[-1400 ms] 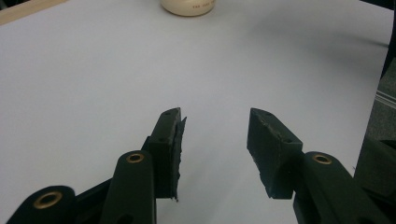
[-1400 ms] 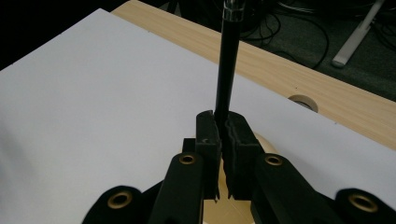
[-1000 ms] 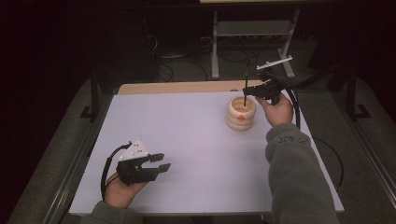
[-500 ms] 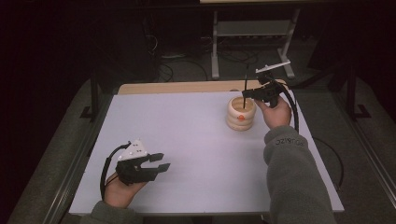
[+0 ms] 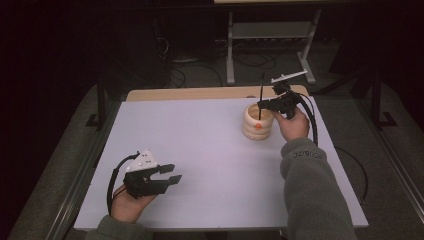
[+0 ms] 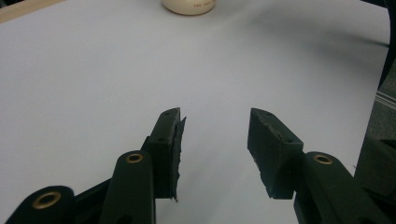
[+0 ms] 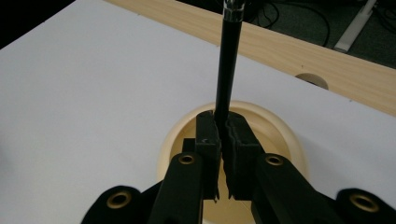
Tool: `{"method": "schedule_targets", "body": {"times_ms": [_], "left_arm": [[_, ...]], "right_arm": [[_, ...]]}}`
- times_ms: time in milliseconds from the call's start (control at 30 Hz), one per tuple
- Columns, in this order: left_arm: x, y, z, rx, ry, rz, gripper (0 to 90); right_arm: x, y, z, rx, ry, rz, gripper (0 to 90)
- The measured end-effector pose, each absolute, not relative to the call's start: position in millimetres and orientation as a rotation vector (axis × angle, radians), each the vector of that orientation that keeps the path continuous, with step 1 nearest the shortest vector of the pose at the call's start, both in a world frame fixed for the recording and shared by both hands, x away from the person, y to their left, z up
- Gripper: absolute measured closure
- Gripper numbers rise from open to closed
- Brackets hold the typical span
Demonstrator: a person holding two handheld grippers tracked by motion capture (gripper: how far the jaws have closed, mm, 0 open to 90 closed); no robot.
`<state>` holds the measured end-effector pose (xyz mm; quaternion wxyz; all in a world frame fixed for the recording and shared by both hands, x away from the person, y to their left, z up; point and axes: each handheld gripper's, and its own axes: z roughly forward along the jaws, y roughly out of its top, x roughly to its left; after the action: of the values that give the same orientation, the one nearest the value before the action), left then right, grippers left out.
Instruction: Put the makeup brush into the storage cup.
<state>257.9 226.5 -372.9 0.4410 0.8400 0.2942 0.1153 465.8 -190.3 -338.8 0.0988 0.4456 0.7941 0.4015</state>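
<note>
Pen stands upright over the cup, clamped by the right tool for lowering inside, while the left tool rests nearer the person, jaws apart and empty.

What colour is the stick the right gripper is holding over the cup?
Black. The stick shows best in the right gripper view, pinched upright above the cream cup.
</note>
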Motion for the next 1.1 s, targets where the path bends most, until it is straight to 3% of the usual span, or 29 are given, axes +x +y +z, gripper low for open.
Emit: {"method": "schedule_targets", "body": {"times_ms": [933, 967, 1000, 1100], "left_arm": [[258.0, 224.4, -374.3, 2.090, 0.727, 0.284, 54.3], [258.1, 224.4, -374.4, 2.091, 0.725, 0.284, 54.2], [258.1, 224.4, -374.4, 2.091, 0.728, 0.283, 53.9], [258.7, 224.6, -374.7, 2.095, 0.726, 0.287, 52.6]], "right_arm": [[462.6, -189.5, -366.4, 1.359, 2.366, 1.150, 83.4], [462.5, -189.6, -366.9, 1.357, 2.366, 1.147, 82.2], [462.5, -189.5, -367.4, 1.355, 2.361, 1.142, 75.1], [461.4, -189.6, -366.2, 1.364, 2.341, 1.135, 72.1]]}}
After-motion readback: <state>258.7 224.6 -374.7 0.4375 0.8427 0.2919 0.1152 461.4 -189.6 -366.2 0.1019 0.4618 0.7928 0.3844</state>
